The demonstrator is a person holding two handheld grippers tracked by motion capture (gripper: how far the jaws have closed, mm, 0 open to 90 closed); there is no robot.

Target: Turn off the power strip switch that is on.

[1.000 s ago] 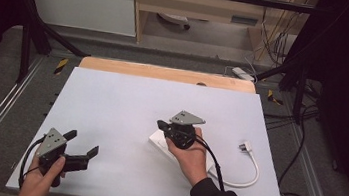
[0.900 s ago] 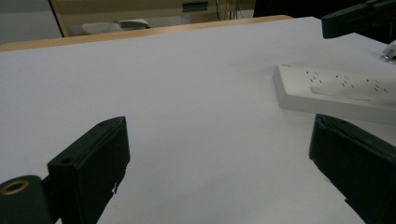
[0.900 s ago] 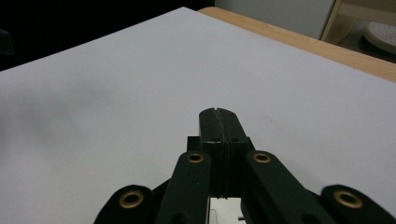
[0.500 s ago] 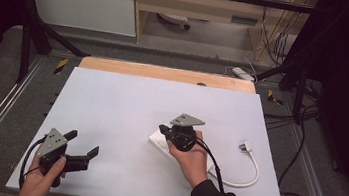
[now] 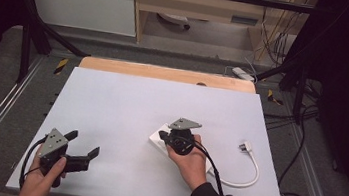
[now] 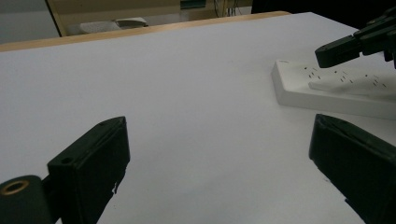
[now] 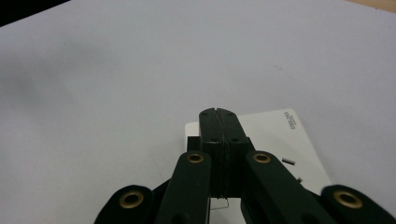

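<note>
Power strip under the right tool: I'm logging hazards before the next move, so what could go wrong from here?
1. The right tool, jaws shut, sits over the white power strip; pressing or sweeping could slide the strip on the smooth table.
2. The strip's white cable loops toward the table's right edge; dragging the strip may pull its plug along.
3. The left tool is open and apart from the strip, so nothing steadies it.

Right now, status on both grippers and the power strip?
Left hand-held gripper open, idle. Right hand-held gripper shut, empty, over the power strip. Table unobstructed.
</note>
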